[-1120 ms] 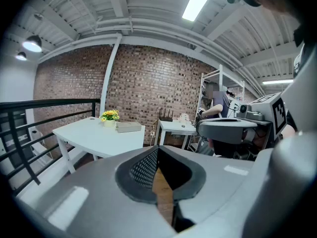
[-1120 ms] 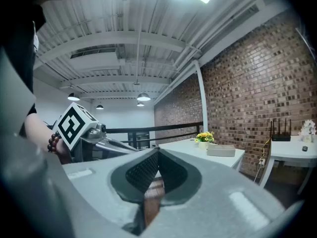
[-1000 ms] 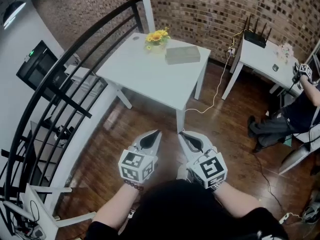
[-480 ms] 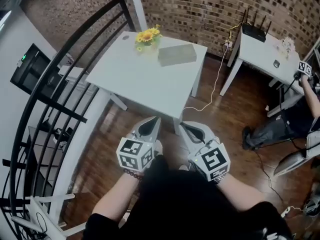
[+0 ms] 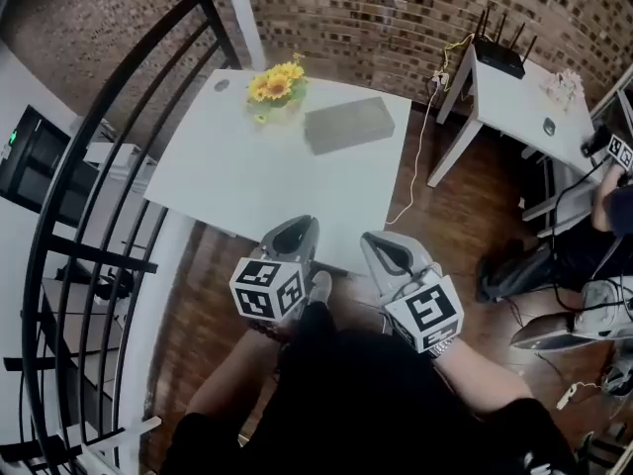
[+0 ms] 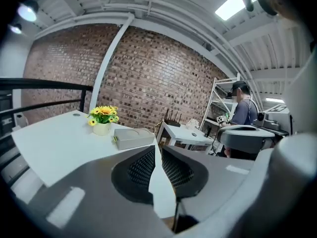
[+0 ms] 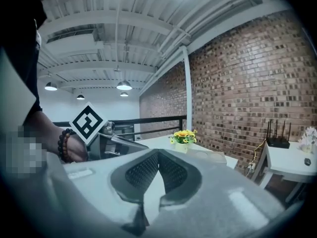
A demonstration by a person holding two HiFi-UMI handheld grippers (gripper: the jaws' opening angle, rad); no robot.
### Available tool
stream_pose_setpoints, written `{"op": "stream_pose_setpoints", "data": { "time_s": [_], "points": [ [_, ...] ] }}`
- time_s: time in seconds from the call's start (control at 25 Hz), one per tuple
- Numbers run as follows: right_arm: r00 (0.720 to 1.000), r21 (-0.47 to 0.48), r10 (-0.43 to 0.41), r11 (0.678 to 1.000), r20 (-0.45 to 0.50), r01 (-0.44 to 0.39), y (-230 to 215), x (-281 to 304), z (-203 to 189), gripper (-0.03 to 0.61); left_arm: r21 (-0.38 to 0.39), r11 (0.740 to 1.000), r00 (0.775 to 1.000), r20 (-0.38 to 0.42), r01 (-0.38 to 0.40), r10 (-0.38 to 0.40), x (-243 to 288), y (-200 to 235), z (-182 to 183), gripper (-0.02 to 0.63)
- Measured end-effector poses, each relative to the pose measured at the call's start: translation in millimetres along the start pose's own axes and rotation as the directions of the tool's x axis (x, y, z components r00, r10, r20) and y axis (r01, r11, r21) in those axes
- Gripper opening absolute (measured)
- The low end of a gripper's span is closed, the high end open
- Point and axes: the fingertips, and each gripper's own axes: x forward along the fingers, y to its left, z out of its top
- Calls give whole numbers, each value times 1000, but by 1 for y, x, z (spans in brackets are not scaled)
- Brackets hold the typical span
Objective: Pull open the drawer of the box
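Left gripper (image 6: 156,145) first: its fingers (image 6: 138,168) are opening, a thin slit showing between the tips, and nothing sits between them. Over to the right gripper (image 7: 158,152): the fingers (image 7: 174,171) are together, tips meeting, nothing held there either. Both grippers are held side by side low in the head view, marker cubes up, the 2 pairs of fingers pointing toward the near edge of the white tabletop (image 5: 237,181). Neither one touches anything on it.

The box (image 5: 348,125), grey and flat, lies at the far side of that tabletop, well apart from both grippers. From here its drawer looks pushed in, though the front is too small to read clearly. Just beside the box, to its left, stands a small pot of yellow flowers (image 5: 273,87).

Wider still: a black railing (image 5: 94,181) curves along the left of the tabletop, and dark wood floor (image 5: 445,216) shows around it. A brick wall (image 5: 376,8) runs behind. To the right stands a 2nd white table (image 5: 524,102) with a black router (image 5: 500,59) on it, and a white cable (image 5: 420,156) trails down to the floor between the 2 tables. At the far right edge a person (image 5: 593,240) sits on a chair.
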Motion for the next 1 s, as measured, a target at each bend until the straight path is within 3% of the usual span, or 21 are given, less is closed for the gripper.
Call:
{"op": "stream_pose_setpoints", "data": {
  "time_s": [0.2, 0.48, 0.84, 1.0],
  "points": [
    [995, 37, -69, 997, -75, 72, -17, 75, 20, -11, -129, 991, 997, -63, 42, -50, 48, 84, 29, 66],
    [979, 40, -149, 987, -137, 156, -42, 139, 24, -11, -315, 945, 980, -142, 86, -137, 126, 152, 20, 75],
    [959, 41, -187, 979, -214, 200, -70, 182, 19, -11, -552, 834, 959, -221, 27, -176, 211, 210, -10, 103],
    [950, 53, -208, 973, -232, 226, -84, 188, 15, -11, -636, 772, 953, -235, -5, -188, 237, 223, -26, 118]
  ]
}}
